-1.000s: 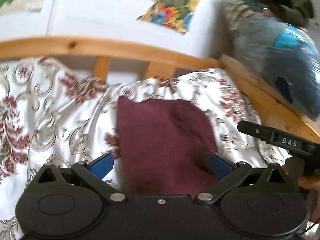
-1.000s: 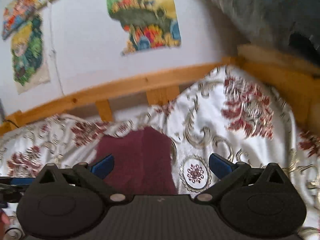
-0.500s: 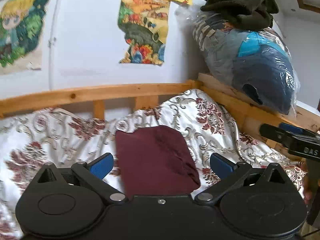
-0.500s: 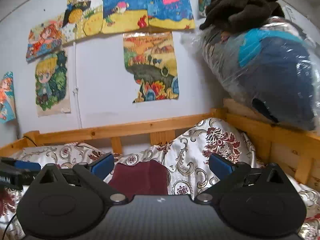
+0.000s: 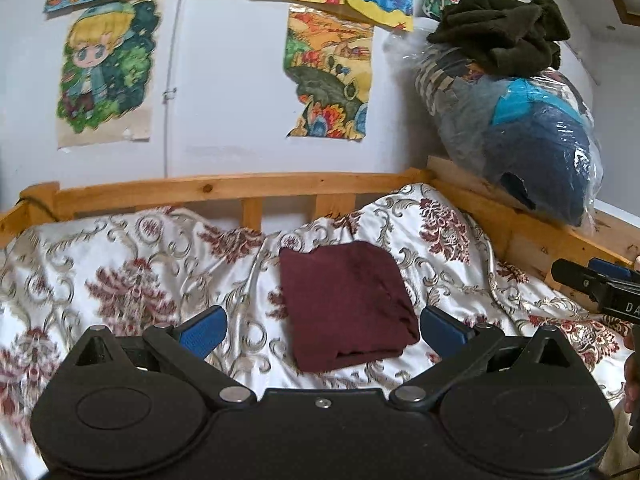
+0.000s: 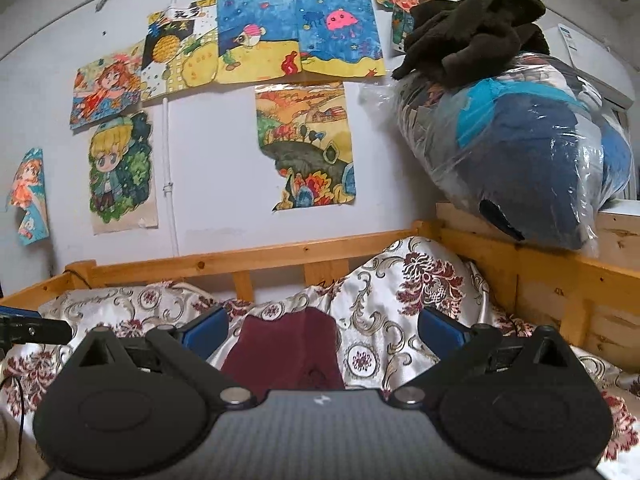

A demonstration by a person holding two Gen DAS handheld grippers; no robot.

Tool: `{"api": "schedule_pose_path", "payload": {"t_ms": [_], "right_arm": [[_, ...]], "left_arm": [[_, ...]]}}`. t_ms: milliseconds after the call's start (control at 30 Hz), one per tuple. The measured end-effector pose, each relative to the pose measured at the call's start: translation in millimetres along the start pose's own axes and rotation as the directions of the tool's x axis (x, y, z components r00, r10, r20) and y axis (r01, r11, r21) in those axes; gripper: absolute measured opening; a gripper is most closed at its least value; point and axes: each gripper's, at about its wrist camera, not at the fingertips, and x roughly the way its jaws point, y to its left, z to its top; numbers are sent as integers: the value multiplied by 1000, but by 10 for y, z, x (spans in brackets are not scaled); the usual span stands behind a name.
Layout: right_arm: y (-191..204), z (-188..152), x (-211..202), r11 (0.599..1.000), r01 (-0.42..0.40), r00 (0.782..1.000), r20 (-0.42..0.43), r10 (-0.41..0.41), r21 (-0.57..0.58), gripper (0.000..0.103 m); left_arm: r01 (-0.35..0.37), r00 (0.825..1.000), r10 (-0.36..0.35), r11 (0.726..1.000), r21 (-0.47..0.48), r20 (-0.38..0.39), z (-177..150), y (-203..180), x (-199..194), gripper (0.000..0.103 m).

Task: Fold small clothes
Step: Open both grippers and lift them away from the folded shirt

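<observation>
The maroon garment is lying folded into a compact rectangle on the patterned bedspread, roughly mid-bed and just short of the wooden bed rail. The left gripper is hovering near it with its blue pads spread wide and nothing between them; the right gripper is likewise standing wide apart and empty, looking over the same cloth from lower down. Neither tool is touching the fabric. Judging from the tidy shape, the fold is looking finished or nearly so, and the risks are mostly about undoing it. The near edge is showing stacked layers that are gaping slightly, so a pad that is catching only the top layer would be peeling the bundle open. The bedspread is looking glossy and rumpled, so the bundle may be sliding or tilting on a crease if nudged, and a low pinch could be gathering bedspread along with the garment. The two tools are sitting near each other, so crossing paths could be knocking one against the other. A plastic-wrapped bundle topped with dark clothing is resting on the rail corner, well apart, and is posing little trouble.
</observation>
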Motion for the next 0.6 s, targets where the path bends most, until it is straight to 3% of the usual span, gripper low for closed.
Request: {"api": "schedule_pose_path", "payload": {"t_ms": [100, 200, 300, 600], "right_arm": [[69, -119, -72, 1000, -5, 1000, -5, 5, -28, 103], [118, -271, -129, 996, -74, 997, -26, 73, -53, 103], [175, -425, -124, 993, -89, 995, -52, 85, -73, 103], [63, -597, -17, 1000, 7, 991, -133, -4, 16, 103]], "left_arm": [[-29, 999, 29, 999, -27, 13, -193, -2, -31, 102], [-74, 997, 74, 997, -24, 16, -376, -69, 35, 102], [-84, 996, 85, 996, 10, -20, -562, -138, 151, 102], [-67, 997, 66, 997, -40, -38, -805, -107, 176, 102]]}}
